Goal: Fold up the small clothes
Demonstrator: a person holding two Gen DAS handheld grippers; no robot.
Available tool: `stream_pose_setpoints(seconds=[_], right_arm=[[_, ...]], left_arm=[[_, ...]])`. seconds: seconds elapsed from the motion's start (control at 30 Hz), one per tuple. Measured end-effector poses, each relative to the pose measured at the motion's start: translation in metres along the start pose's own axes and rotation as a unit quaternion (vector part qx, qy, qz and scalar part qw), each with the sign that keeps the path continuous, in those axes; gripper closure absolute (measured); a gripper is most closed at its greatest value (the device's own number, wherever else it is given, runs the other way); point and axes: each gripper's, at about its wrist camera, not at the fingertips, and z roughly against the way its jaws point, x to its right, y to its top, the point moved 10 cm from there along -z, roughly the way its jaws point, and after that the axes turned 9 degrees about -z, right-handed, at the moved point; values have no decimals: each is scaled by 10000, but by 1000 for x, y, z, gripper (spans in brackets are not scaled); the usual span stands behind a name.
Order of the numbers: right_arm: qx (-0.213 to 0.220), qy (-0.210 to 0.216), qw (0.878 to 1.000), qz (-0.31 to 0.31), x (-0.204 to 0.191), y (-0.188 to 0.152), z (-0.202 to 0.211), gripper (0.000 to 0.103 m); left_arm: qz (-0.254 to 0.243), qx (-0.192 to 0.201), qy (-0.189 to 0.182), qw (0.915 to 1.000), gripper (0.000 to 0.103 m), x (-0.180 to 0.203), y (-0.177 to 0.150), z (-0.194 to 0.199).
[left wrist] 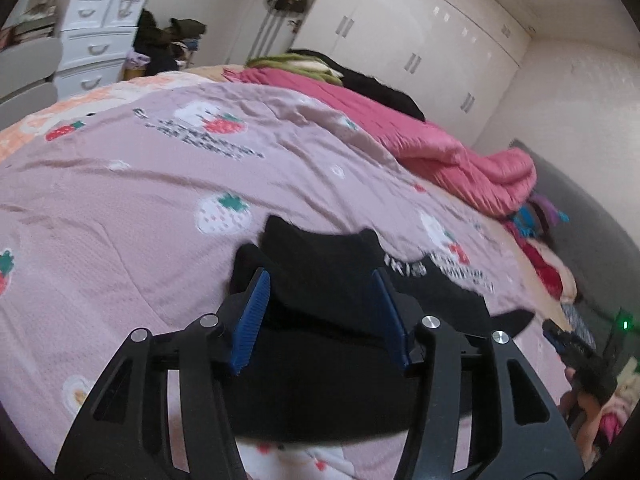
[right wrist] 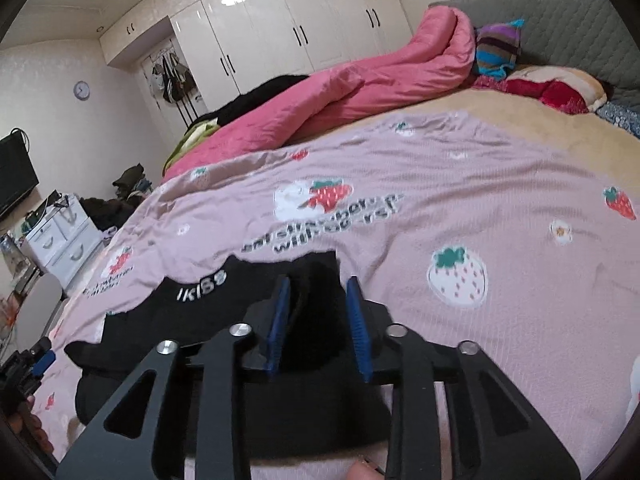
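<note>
A small black garment (left wrist: 320,300) with white lettering lies on the pink strawberry-print bedspread (left wrist: 140,200). My left gripper (left wrist: 320,280) is open, its blue pads straddling one end of the garment. In the right wrist view the same garment (right wrist: 192,312) spreads to the left. My right gripper (right wrist: 318,284) is open, narrower, with a raised fold of the black cloth between its pads; the pads do not press it. The right gripper also shows at the right edge of the left wrist view (left wrist: 568,340), and the left gripper at the left edge of the right wrist view (right wrist: 28,364).
A rolled pink quilt (right wrist: 340,96) and dark clothes lie along the far side of the bed. Pillows (right wrist: 552,88) and a grey headboard (right wrist: 560,20) are at the head. A white drawer unit (left wrist: 92,44) and white wardrobes (left wrist: 420,40) stand beyond the bed.
</note>
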Motion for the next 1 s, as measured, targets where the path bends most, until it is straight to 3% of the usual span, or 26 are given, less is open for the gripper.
stream_pose_setpoints(seconds=[0.03,0.1,0.2,0.33,0.6,1.0], right_arm=[[-51,-54,10000,37,1,-4,-1,88],[-184,-214,9995,149,5,-16,-5,91],[-514,-412,9972,348,9,-34,-19,94],[-688,-475,9948,586,4,-48,-33,94],[-903,-505,9885,1104,-14,-60,-57,94],[-1085,-28,9924,583,-28,-38,-97,94]], left_arm=[[-110,-88,-8,9999,59,6,-6,-3],[-411,-254,105,9988,79,15,-17,-11],[-849,-586,318,9942,95,24,-34,-27],[-856,-980,372,9908,95,22,-55,-49],[-1098,-977,662,9869,95,17,-56,-67],[-919,-967,631,9891,95,7,-29,-103]])
